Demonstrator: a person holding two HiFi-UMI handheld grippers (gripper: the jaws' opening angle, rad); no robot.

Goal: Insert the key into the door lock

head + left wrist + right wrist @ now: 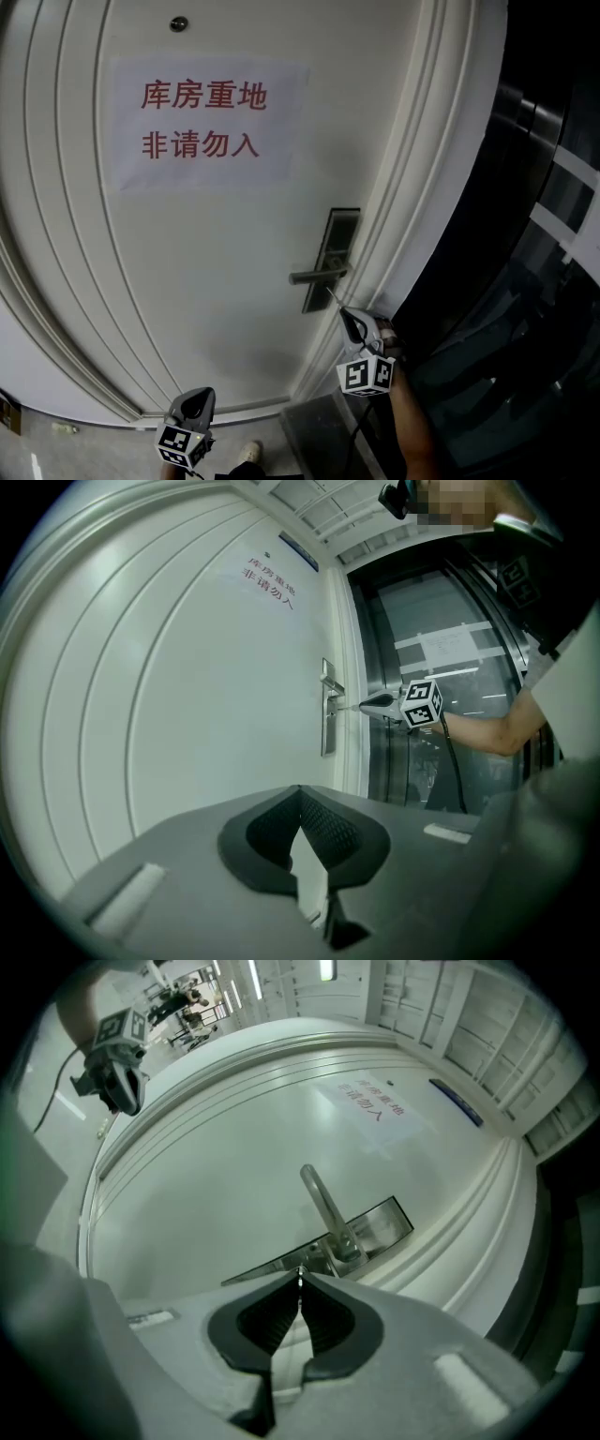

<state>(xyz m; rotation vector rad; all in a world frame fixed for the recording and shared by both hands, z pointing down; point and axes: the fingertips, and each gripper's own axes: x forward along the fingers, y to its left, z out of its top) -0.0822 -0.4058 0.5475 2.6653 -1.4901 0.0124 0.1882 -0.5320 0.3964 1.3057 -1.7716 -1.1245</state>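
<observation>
A small silver key (333, 298) sticks out of my right gripper (345, 314), which is shut on it. In the left gripper view the key (349, 706) points level at the metal lock plate (327, 726), just below the lever handle (332, 683). In the right gripper view the key tip (299, 1277) sits close in front of the plate (375, 1227), under the handle (323, 1206); I cannot tell whether it touches. My left gripper (199, 398) hangs low and to the left, away from the lock, its jaws closed on nothing.
The white panelled door bears a paper sign (202, 122) with red characters. Its moulded frame (422, 234) runs right of the lock, and dark glass panels (525, 281) lie beyond. A shoe (248, 455) shows on the floor below.
</observation>
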